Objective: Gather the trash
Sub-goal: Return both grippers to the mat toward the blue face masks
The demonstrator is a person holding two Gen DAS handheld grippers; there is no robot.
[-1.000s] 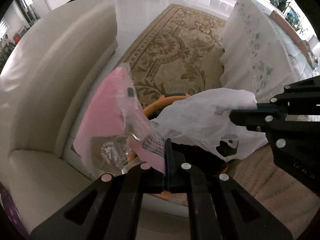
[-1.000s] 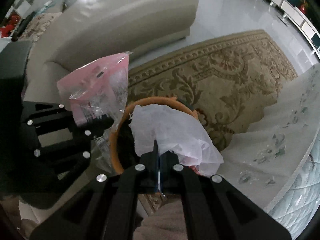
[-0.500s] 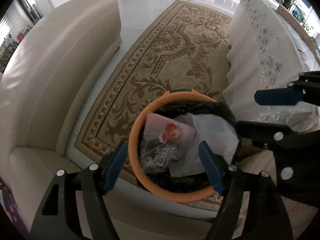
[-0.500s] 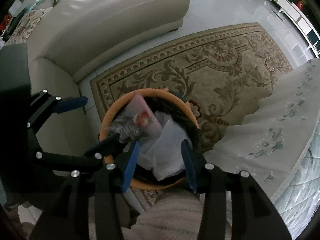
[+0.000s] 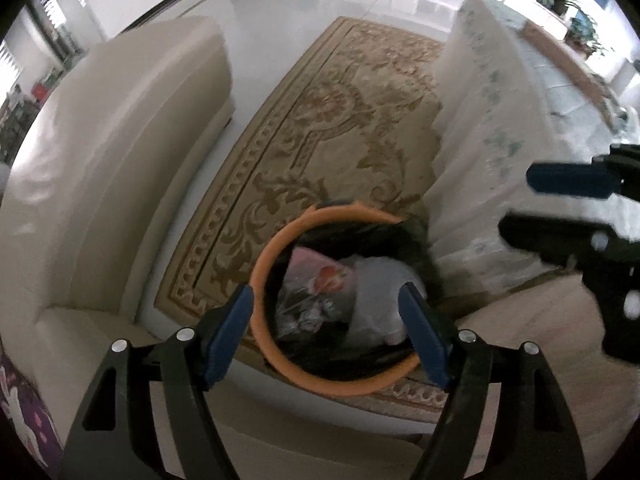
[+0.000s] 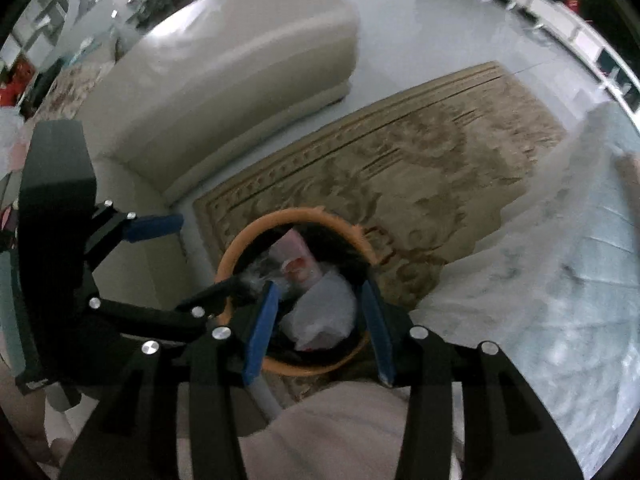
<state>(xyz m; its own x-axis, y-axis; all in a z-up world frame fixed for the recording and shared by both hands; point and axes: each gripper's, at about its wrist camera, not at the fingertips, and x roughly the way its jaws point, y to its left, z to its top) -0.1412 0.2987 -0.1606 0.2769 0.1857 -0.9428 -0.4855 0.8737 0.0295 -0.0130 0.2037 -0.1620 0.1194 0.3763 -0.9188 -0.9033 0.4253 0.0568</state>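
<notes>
Two pieces of trash are already lying inside the orange-rimmed bin (image 5: 280,364), which is standing on the floor at the near edge of the patterned rug (image 5: 340,128). Going from left to right in the left wrist view, the cream sofa (image 5: 112,168) is curving along the left side, then the rug, then the bin with its black liner, and then the cloth-draped surface (image 5: 500,152) on the right.

Inside the bin, the pink strawberry wrapper (image 5: 320,276) is resting on the left and the white plastic bag (image 5: 376,292) is sitting just beside it on the right, touching it.

The left gripper (image 5: 326,336) is hovering above the bin with its fingers spread wide and nothing between them; they have just been opening. The right gripper (image 6: 318,328) is also hanging over the bin, its fingers parted and gripping nothing, having just been opening too.

Judging by this, the drop-off for these two items is looking complete. Whether more trash is waiting elsewhere in the room cannot be told, since no other loose litter is showing on the rug or the sofa.
</notes>
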